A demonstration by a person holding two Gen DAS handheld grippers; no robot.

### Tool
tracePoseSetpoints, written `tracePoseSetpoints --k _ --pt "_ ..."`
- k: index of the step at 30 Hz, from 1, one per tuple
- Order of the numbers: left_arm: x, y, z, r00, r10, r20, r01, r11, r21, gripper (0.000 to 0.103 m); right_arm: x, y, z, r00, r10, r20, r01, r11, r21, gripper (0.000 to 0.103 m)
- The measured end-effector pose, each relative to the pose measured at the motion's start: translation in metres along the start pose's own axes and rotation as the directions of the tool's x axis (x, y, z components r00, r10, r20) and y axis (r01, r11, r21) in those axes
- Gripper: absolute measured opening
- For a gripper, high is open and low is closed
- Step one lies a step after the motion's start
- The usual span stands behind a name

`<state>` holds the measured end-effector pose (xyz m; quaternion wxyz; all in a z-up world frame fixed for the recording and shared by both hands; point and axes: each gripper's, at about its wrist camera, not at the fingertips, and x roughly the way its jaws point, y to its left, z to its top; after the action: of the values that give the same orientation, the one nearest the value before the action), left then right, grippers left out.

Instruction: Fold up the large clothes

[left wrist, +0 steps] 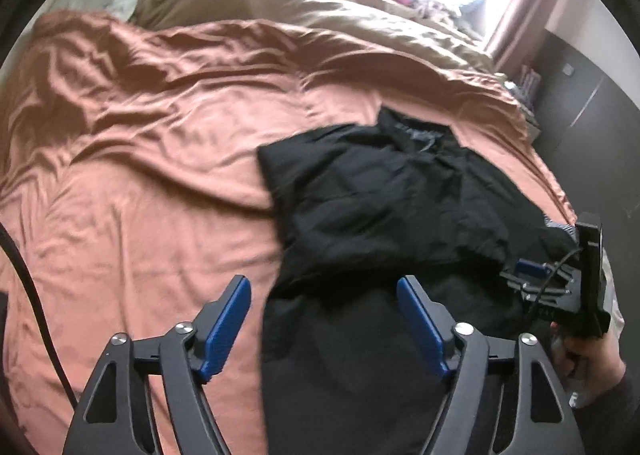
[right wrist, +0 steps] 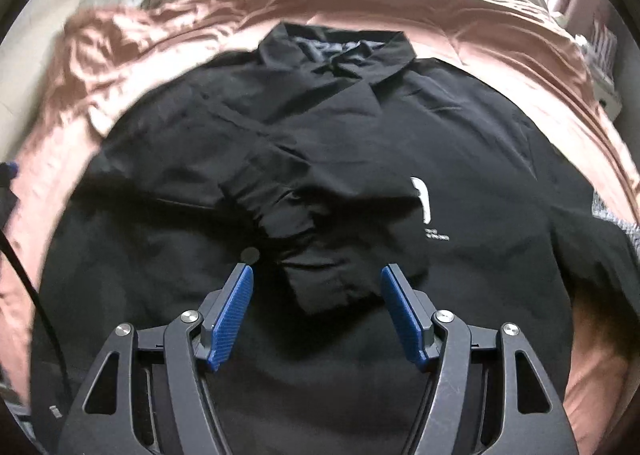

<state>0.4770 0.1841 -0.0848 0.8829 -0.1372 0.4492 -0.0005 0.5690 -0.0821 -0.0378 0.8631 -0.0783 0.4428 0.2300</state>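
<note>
- Left gripper (left wrist: 324, 319) hovered with fingers spread wide and empty, above the near left edge of the black jacket (left wrist: 400, 207).
- Right gripper (right wrist: 317, 309) likewise gaped, holding nothing, over a sleeve (right wrist: 320, 223) folded across the chest.
- Jacket lay flat on the salmon bedspread (left wrist: 140, 127), near the bed's right side.
- I judged the fabric thin, soft, light, perhaps a little slick; pinch at hem corners or the shoulder seam.
- Long axis ran away from me: hem nearest, collar (right wrist: 340, 51) farthest, white logo (right wrist: 422, 201) facing up.
- Beige duvet (left wrist: 320, 11) lay beyond.
</note>
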Motion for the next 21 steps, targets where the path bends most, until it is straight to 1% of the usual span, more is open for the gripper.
tracePoseSetpoints --k 1,3,5,6,7,10,14,17,18,19,21 --pt "0.003 0.005 -0.004 1.000 0.005 -0.011 -0.005 1.000 -0.005 0.071 0.009 0.003 0.002 1.000 -0.029 -0.009 0.029 1.000 -0.008 0.065" --pt "0.010 0.011 -0.010 0.999 0.009 -0.031 -0.009 1.000 -0.009 0.068 0.021 0.005 0.005 0.999 -0.045 -0.030 0.045 0.999 -0.012 0.064" --pt "0.018 0.014 -0.015 0.998 0.019 -0.054 -0.020 1.000 -0.005 0.067 0.027 0.004 0.008 0.999 -0.045 -0.028 0.045 0.999 -0.009 0.052" --pt "0.022 0.015 -0.017 0.998 0.024 -0.066 -0.024 1.000 -0.003 0.066 0.026 0.002 0.010 0.999 -0.036 -0.025 0.036 0.999 0.001 0.039" --pt "0.026 0.015 -0.019 0.997 0.031 -0.078 -0.031 1.000 0.001 0.064 0.022 -0.001 0.014 0.999 -0.035 -0.017 0.035 0.999 0.020 0.031" --pt "0.038 0.018 -0.023 0.993 0.044 -0.108 -0.044 0.999 0.003 0.063 0.006 -0.018 0.022 0.999 -0.017 0.032 0.015 0.996 0.085 0.029" --pt "0.052 0.021 -0.025 0.989 0.065 -0.137 -0.065 0.998 0.000 0.063 -0.015 -0.055 0.030 0.993 -0.076 0.085 0.061 0.984 0.165 0.029" --pt "0.060 0.023 -0.023 0.985 0.092 -0.143 -0.092 0.996 0.004 0.062 -0.019 -0.089 0.031 0.989 -0.128 0.080 0.106 0.967 0.233 0.029" --pt "0.062 0.024 -0.023 0.985 0.100 -0.144 -0.101 0.995 0.000 0.062 -0.018 -0.105 0.029 0.987 -0.142 0.070 0.117 0.954 0.275 0.029" --pt "0.064 0.027 -0.023 0.983 0.108 -0.146 -0.110 0.994 -0.009 0.062 -0.017 -0.114 0.026 0.988 -0.142 0.063 0.117 0.947 0.299 0.029" --pt "0.068 0.030 -0.023 0.979 0.127 -0.158 -0.131 0.991 -0.016 0.062 -0.014 -0.136 0.017 0.994 -0.096 0.060 0.067 0.928 0.367 0.029"
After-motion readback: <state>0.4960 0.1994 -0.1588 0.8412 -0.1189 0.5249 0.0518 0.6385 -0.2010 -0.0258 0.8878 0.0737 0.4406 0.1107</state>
